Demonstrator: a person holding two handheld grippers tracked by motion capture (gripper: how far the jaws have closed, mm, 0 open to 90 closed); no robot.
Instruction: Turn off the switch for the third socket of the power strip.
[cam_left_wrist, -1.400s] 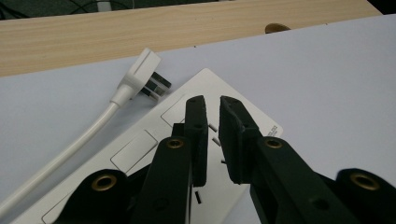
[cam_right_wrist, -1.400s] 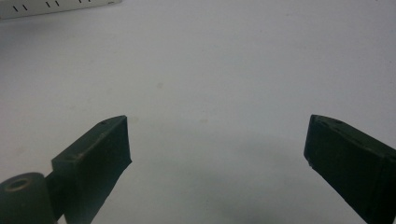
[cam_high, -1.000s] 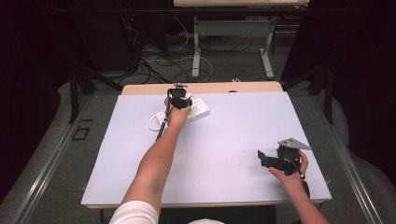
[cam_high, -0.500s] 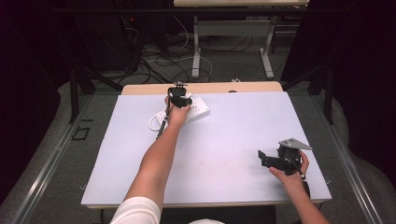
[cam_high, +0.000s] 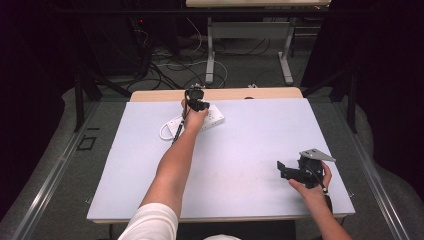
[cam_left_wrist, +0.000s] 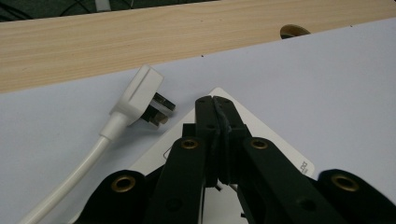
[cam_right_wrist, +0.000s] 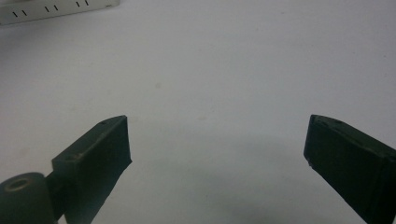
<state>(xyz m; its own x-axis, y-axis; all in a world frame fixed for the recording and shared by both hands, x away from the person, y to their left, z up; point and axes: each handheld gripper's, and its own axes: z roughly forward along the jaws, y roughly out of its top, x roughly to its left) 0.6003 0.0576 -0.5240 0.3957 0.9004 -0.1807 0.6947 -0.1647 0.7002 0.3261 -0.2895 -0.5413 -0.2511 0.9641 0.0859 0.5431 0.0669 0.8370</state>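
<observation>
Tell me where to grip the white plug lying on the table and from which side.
Grip the white angled plug across its flat body, coming from above with one jaw on each long side. It lies flat beside the white power strip, prongs toward the strip, its thick cable trailing away, so both sides look free.

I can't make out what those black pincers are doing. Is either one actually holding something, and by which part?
Nothing is held. The left gripper is shut with empty fingers over the white power strip, beside its plug. The right gripper is open above the bare table.
</observation>
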